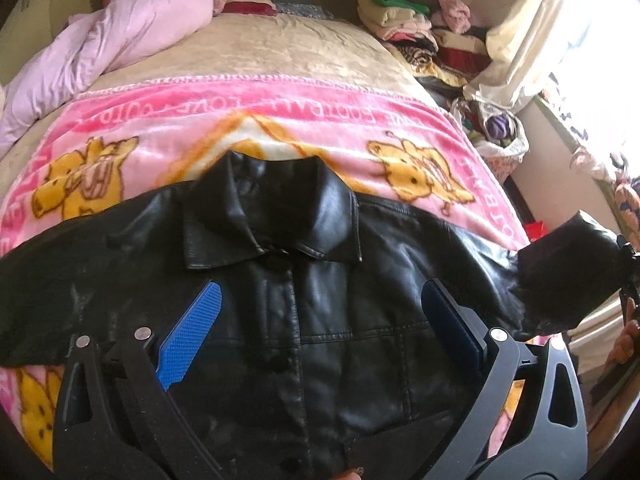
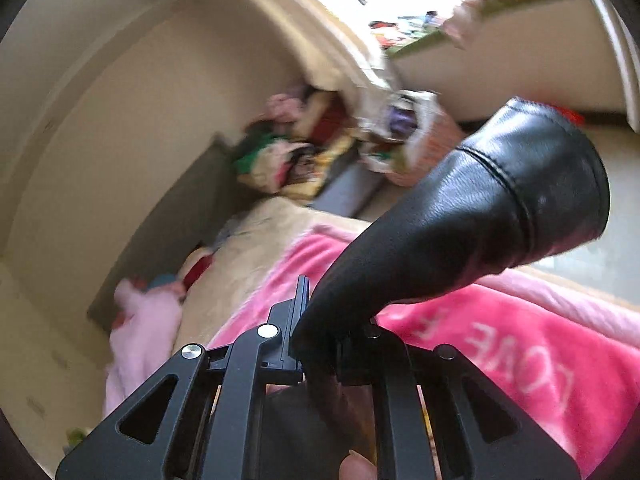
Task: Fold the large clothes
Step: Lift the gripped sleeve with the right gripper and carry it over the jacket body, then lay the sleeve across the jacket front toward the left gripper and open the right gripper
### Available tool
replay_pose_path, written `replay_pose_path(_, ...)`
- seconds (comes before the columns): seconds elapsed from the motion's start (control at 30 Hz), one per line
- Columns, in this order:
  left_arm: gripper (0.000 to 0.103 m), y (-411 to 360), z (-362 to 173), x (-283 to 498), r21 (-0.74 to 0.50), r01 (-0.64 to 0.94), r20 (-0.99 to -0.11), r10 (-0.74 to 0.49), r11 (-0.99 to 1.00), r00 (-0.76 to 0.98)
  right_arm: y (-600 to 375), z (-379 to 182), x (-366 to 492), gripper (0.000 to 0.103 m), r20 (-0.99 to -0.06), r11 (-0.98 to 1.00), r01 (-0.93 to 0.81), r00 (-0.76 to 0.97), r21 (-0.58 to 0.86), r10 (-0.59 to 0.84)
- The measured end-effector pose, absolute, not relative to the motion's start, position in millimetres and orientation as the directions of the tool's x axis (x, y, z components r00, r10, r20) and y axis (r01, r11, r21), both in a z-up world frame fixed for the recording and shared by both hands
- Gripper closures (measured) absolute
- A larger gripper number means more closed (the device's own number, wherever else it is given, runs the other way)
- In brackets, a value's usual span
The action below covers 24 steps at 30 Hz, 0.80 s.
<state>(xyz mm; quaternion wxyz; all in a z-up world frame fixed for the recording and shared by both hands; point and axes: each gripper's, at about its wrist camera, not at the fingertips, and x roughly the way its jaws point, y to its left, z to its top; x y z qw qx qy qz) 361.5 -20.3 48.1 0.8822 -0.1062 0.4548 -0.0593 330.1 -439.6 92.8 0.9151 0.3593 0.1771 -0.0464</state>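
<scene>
A black leather jacket (image 1: 320, 300) lies front up on a pink cartoon blanket (image 1: 280, 128) on the bed, collar at the far side. My left gripper (image 1: 320, 320) is open and hovers over the jacket's chest, its blue pads (image 1: 192, 328) wide apart on either side of the button placket. My right gripper (image 2: 316, 320) is shut on the jacket's sleeve (image 2: 480, 208) and holds it lifted above the blanket (image 2: 500, 352), cuff pointing away. The lifted sleeve (image 1: 568, 264) also shows at the right edge of the left wrist view.
A lilac duvet (image 1: 120, 40) is bunched at the bed's far left. Stacks of folded clothes (image 1: 420, 28) stand at the far right, by a curtain and bright window (image 1: 580, 20). The beige bed cover (image 1: 280, 52) lies beyond the blanket. The bed's right edge drops to the floor.
</scene>
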Motion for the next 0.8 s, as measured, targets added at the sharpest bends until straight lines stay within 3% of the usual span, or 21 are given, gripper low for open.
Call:
replay_pose_path(0.47,0.009,51,79,341,-0.344,-0.045,-0.736,-0.24,0.938,0.633,-294,149,331,0.094,-0.277,0.891,-0.141,0.919,0.431,0.28)
replay_pose_path(0.8,0.009,90,94,330,-0.397,-0.061,-0.694,-0.256,0.916,0.673,-200,140,333,0.093,-0.305,0.884,-0.323,0.851,0.339,0.428)
